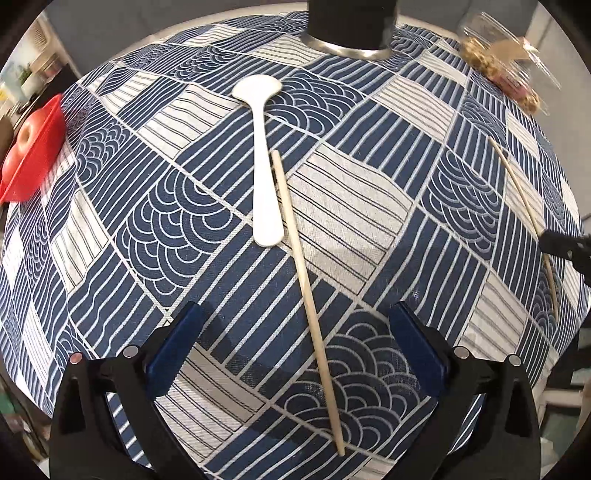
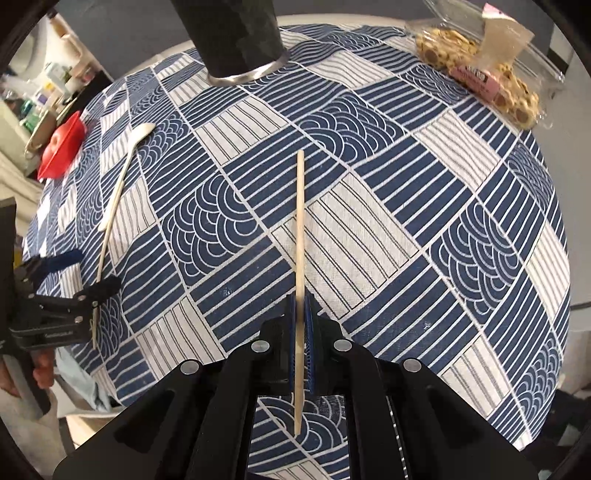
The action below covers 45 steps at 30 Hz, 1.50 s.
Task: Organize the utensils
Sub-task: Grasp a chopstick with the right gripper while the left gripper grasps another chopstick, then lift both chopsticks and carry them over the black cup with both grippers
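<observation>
Right gripper [image 2: 303, 314], jaws clamped on one chopstick [image 2: 300, 236] near its lower end; the stick points forward over the blue-and-white patterned tablecloth [image 2: 406, 229]. Left gripper [image 1: 295, 332], jaws spread wide and holding nothing, with a second chopstick [image 1: 306, 295] lying flat on the cloth between its fingers. A white spoon [image 1: 263, 162] lies just beside that chopstick's far tip. A black cup [image 1: 351, 26] stands at the far edge, with a snack bag [image 2: 480, 70] to its right and a red dish [image 1: 33, 155] on the left.
</observation>
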Each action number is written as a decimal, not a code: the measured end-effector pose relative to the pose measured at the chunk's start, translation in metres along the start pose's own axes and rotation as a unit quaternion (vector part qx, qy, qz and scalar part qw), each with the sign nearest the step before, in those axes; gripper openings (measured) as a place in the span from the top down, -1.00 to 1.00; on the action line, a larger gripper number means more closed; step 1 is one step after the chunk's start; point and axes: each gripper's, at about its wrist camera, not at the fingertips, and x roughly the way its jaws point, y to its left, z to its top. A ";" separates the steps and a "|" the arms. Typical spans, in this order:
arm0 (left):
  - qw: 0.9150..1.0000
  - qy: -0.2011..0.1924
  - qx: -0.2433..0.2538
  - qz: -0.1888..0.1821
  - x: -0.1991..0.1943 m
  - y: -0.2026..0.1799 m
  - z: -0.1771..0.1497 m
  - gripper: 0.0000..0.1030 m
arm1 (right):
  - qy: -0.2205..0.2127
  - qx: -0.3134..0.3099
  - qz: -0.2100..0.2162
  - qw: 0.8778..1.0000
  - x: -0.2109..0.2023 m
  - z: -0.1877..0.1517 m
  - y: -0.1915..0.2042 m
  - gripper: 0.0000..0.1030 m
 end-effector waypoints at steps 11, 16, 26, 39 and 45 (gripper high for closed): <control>0.998 0.008 -0.054 0.020 -0.003 0.004 -0.009 -0.91 | 0.005 -0.004 0.045 0.999 0.002 0.015 0.006 0.90; 0.999 0.003 -0.046 0.014 -0.015 -0.005 -0.017 -0.20 | 0.000 -0.031 0.038 0.999 0.001 0.023 0.008 0.91; 0.994 0.047 -0.039 -0.096 -0.020 -0.031 -0.034 0.90 | 0.002 -0.040 0.043 0.998 0.003 0.027 0.003 0.91; 0.998 -0.018 -0.011 -0.053 -0.064 -0.056 0.039 0.90 | -0.066 -0.003 0.074 0.995 -0.061 0.047 -0.021 0.91; 0.996 -0.076 0.002 -0.037 -0.102 -0.058 0.068 0.90 | -0.112 -0.007 0.082 0.990 -0.104 0.063 -0.021 0.91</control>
